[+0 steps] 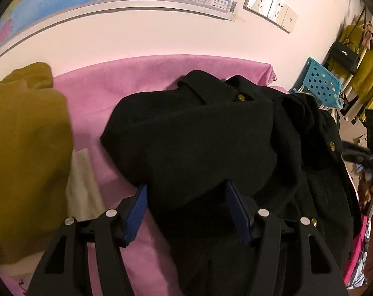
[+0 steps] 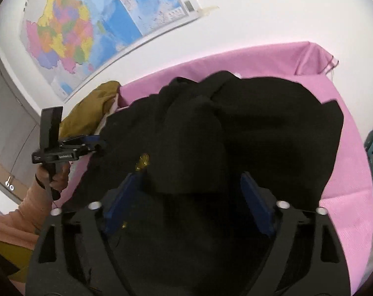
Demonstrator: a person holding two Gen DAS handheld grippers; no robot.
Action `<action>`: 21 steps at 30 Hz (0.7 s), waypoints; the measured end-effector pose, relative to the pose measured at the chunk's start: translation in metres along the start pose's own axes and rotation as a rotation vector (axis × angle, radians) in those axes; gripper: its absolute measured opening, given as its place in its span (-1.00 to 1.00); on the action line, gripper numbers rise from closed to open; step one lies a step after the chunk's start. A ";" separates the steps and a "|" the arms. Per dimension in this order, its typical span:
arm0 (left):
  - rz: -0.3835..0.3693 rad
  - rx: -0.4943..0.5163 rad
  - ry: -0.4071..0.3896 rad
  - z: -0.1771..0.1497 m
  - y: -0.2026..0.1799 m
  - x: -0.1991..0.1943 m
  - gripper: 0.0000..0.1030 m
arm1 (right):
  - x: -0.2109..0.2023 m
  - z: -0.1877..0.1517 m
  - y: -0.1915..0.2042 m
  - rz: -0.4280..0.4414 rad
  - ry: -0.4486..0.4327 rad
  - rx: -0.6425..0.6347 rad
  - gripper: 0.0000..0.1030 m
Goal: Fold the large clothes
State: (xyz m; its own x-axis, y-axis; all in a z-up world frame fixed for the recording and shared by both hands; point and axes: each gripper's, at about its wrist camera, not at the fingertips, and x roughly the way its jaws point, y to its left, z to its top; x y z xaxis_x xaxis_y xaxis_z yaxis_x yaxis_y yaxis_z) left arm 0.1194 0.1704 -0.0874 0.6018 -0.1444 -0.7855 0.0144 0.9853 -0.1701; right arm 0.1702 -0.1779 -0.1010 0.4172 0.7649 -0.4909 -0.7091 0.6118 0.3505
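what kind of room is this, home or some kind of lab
Probably a room in a home or small office, set up for folding clothes. A large wall map hangs above a table under a pink cloth, a black coat lies on it, and more garments hang on a rack nearby.

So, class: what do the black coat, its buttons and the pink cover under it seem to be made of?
Black coat: probably thick wool-like cloth; matte, fuzzy surface with soft, heavy folds.
Buttons: likely metal or metal-look plastic; gold, shiny and embossed.
Pink cover: thin woven fabric, apparently; matte, draped with creases at the corner.
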 end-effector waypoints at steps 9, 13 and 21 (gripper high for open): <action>0.070 0.010 -0.036 0.000 -0.003 0.001 0.13 | -0.070 0.038 -0.029 -0.021 -0.257 0.054 -0.91; 0.119 0.012 -0.050 0.002 -0.005 0.004 0.12 | -0.065 0.041 -0.060 -0.129 -0.211 0.114 -0.90; 0.174 0.035 -0.050 0.003 -0.008 0.011 0.20 | -0.033 0.008 -0.095 -0.072 -0.133 0.245 -0.24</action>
State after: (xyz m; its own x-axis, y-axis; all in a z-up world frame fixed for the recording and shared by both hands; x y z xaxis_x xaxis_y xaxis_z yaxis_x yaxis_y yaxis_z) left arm 0.1283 0.1609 -0.0931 0.6363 0.0324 -0.7708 -0.0663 0.9977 -0.0128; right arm 0.2280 -0.2593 -0.1122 0.5438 0.7278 -0.4178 -0.5232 0.6833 0.5093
